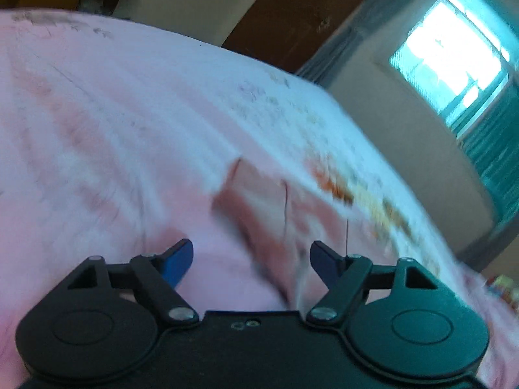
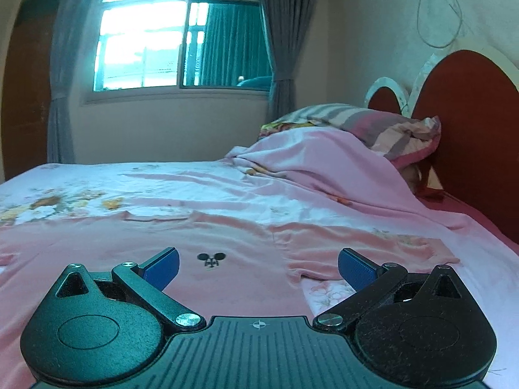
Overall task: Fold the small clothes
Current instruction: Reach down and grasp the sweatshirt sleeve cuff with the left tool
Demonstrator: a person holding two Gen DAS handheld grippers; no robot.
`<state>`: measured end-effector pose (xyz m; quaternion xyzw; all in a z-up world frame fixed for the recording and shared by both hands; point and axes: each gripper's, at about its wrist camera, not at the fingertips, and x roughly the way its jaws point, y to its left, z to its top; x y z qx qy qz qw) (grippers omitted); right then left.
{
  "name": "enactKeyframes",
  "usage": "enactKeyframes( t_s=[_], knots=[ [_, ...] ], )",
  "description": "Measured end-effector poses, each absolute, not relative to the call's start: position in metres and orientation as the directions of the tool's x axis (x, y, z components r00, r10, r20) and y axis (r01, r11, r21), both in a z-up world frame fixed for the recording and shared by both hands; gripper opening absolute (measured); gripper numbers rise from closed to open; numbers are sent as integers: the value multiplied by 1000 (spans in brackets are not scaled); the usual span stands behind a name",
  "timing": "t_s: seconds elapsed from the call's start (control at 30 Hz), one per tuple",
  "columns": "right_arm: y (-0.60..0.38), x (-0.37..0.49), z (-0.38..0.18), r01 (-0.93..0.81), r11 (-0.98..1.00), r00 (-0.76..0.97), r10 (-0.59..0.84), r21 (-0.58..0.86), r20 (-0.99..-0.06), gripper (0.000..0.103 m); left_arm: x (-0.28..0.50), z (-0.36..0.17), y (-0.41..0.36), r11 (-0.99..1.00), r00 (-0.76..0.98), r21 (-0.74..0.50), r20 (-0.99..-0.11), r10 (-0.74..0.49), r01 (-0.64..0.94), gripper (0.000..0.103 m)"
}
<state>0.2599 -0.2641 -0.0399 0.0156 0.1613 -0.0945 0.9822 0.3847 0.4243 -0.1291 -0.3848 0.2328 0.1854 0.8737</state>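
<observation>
A small pink shirt [image 2: 227, 278] with a black mouse-head print [image 2: 211, 259] lies spread flat on the bed, one sleeve [image 2: 373, 246] reaching right. My right gripper [image 2: 258, 267] is open and empty, low over the shirt's chest, blue pads either side of the print. The left wrist view is blurred by motion. It shows my left gripper [image 1: 251, 261] open and empty, just above pink cloth, with what looks like the shirt's other sleeve [image 1: 259, 201] ahead of it.
The bed has a pink and white floral sheet [image 2: 162, 188]. A pink blanket [image 2: 324, 168] and striped pillow [image 2: 373, 123] are heaped at the red headboard [image 2: 470, 129]. A window [image 2: 181, 29] with grey curtains is beyond; the bed's far edge [image 1: 405, 168] drops off.
</observation>
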Motion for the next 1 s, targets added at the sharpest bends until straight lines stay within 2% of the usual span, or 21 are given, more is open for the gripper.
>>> enactKeyframes(
  t_s=[0.07,0.13,0.17,0.27,0.33,0.37,0.4,0.43,0.53,0.7,0.87,1.0],
  knots=[
    [-265,267,-44,200,980,927,-191,-6,-322,103,396,-131,432,614,845,-630,-523,117,-475,80],
    [-265,271,-47,201,980,928,-191,-4,-321,103,406,-130,433,621,853,-643,-516,81,-448,76],
    [-265,273,-48,200,980,928,-191,-5,-320,103,410,-131,432,621,858,-656,-512,51,-429,70],
    [-263,273,-50,199,980,930,-189,-1,-316,103,403,-136,424,587,890,-723,-456,-9,-365,69],
    [-262,273,-51,196,981,931,-186,0,-313,103,400,-137,417,609,894,-714,-447,-16,-346,64],
    [-261,274,-52,194,981,931,-185,-2,-313,103,406,-141,418,618,890,-701,-457,-4,-357,47],
    [-261,274,-54,190,982,933,-182,-5,-311,103,407,-144,422,609,881,-695,-473,12,-382,12],
    [-262,276,-55,189,982,933,-183,-10,-310,103,408,-149,427,593,866,-691,-499,22,-413,8],
    [-272,283,-60,221,975,919,-211,-7,-332,103,414,-146,433,600,864,-683,-503,26,-416,8],
    [-301,278,-62,277,961,906,-261,2,-334,103,411,-70,396,691,952,-686,-307,11,-229,8],
    [-338,271,-72,340,940,878,-314,10,-362,103,445,9,280,827,972,-562,-210,-108,-29,8],
    [-372,273,-81,357,934,868,-323,22,-377,103,461,21,171,872,964,-485,-195,-179,63,8]
  ],
)
